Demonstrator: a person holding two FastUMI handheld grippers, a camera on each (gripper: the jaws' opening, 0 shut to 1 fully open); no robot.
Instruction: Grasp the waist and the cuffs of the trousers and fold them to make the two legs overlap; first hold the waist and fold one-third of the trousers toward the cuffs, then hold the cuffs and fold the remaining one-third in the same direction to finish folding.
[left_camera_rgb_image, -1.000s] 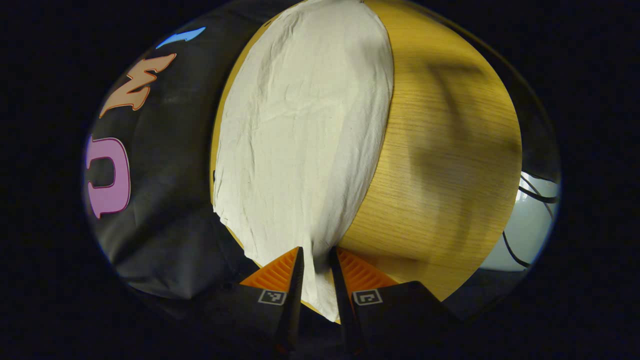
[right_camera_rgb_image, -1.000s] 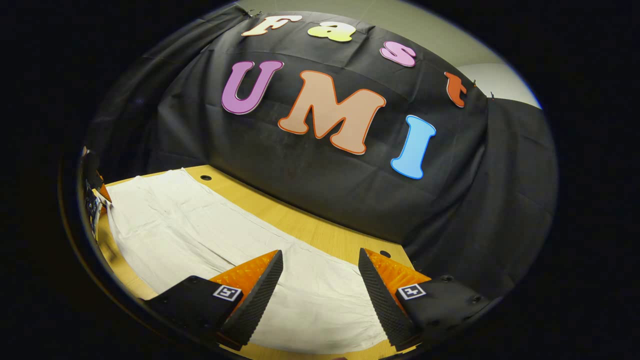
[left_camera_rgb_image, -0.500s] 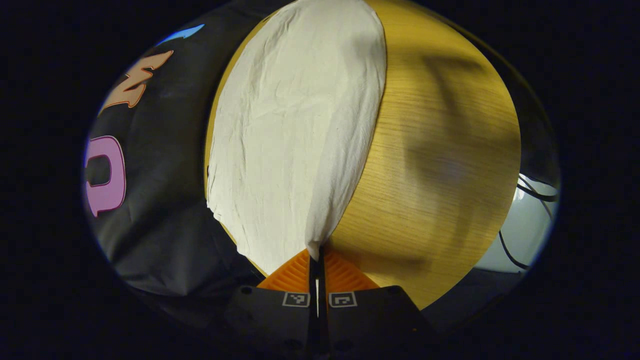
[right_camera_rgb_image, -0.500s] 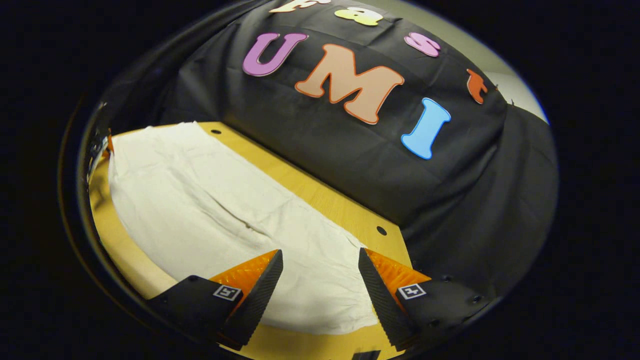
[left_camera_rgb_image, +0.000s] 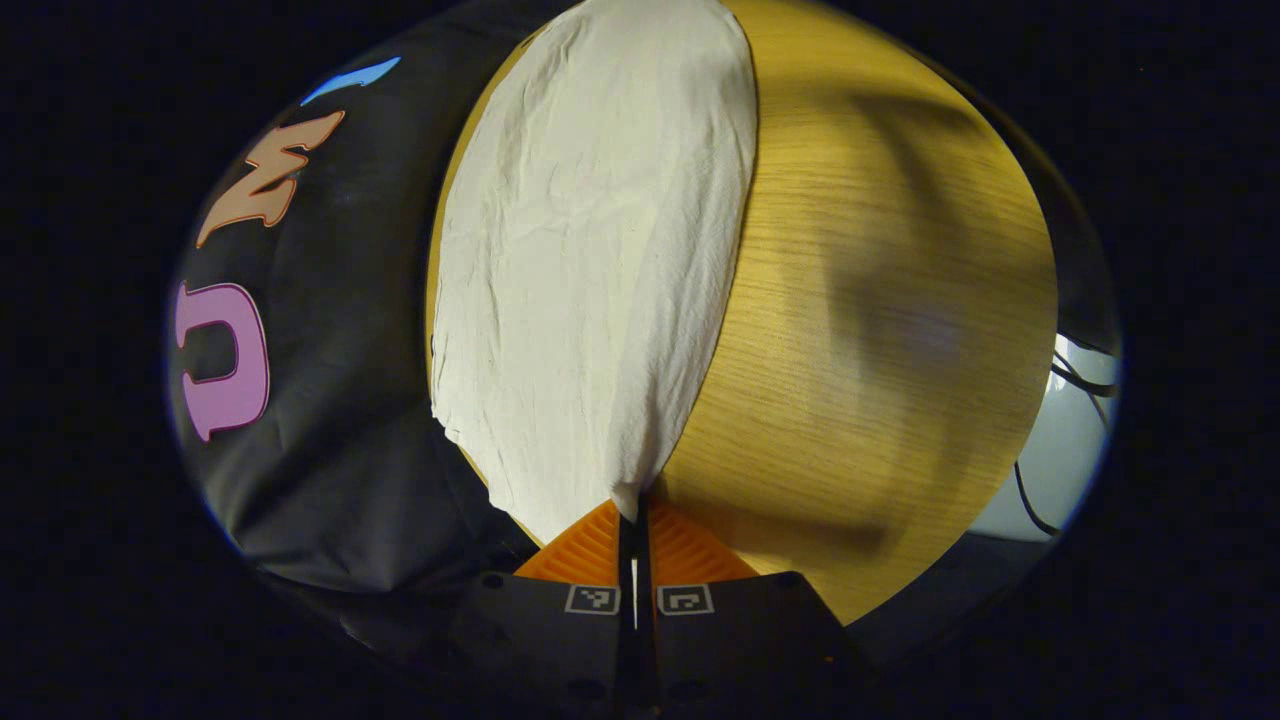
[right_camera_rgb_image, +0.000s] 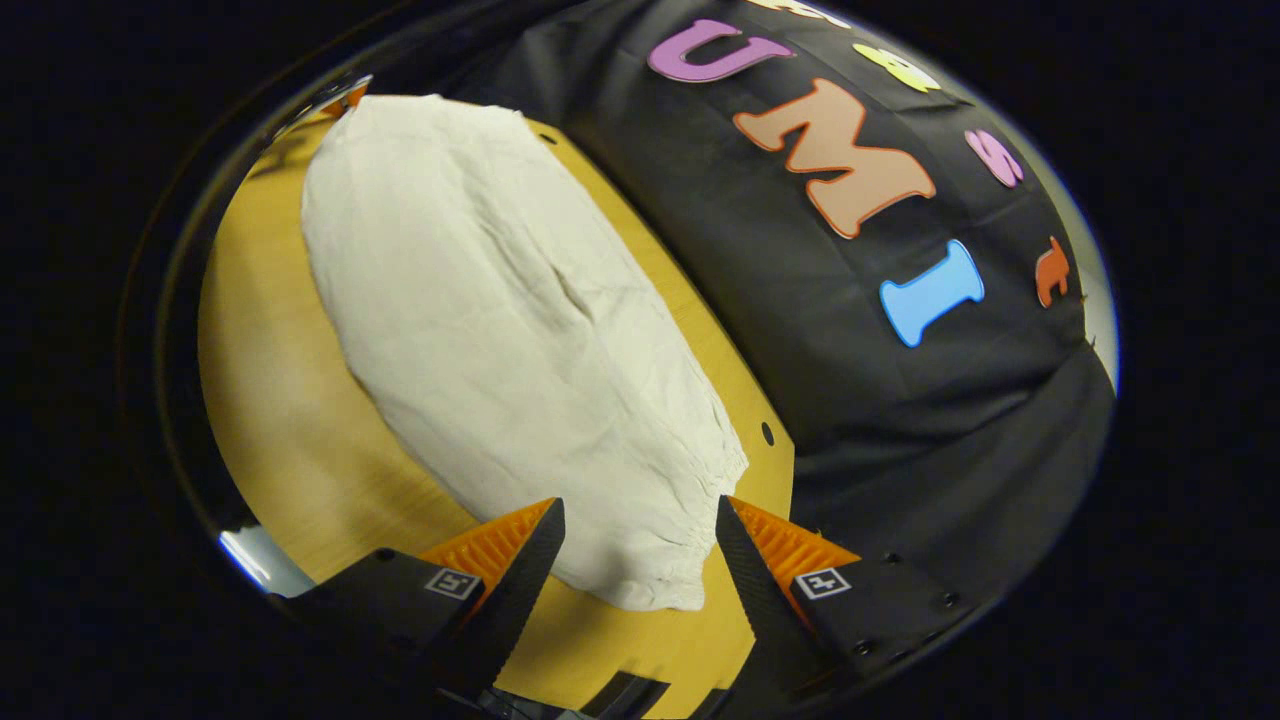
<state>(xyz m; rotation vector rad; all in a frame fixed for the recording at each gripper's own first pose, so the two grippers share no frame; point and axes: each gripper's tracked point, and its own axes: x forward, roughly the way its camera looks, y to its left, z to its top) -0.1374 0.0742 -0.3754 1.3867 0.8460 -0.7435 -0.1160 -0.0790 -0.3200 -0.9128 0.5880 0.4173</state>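
1. One pair of trousers, pale cream, lies flat along the far side of one wooden table, close to the black cloth wall; the cloth is wrinkled, with a long crease down the middle.
2. The left gripper has its two fingers pressed together on a near corner of the trousers; that corner rises in a small peak from the table into the fingers.
3. The right gripper stands wide, its two fingers apart, one on each side of the gathered end of the trousers; whether they touch the cloth I cannot tell.
4. In the right gripper view the left gripper shows small at the far end of the trousers.
5. Two small dark holes mark the table's far edge; several dark cables lie on a pale floor beyond the table.
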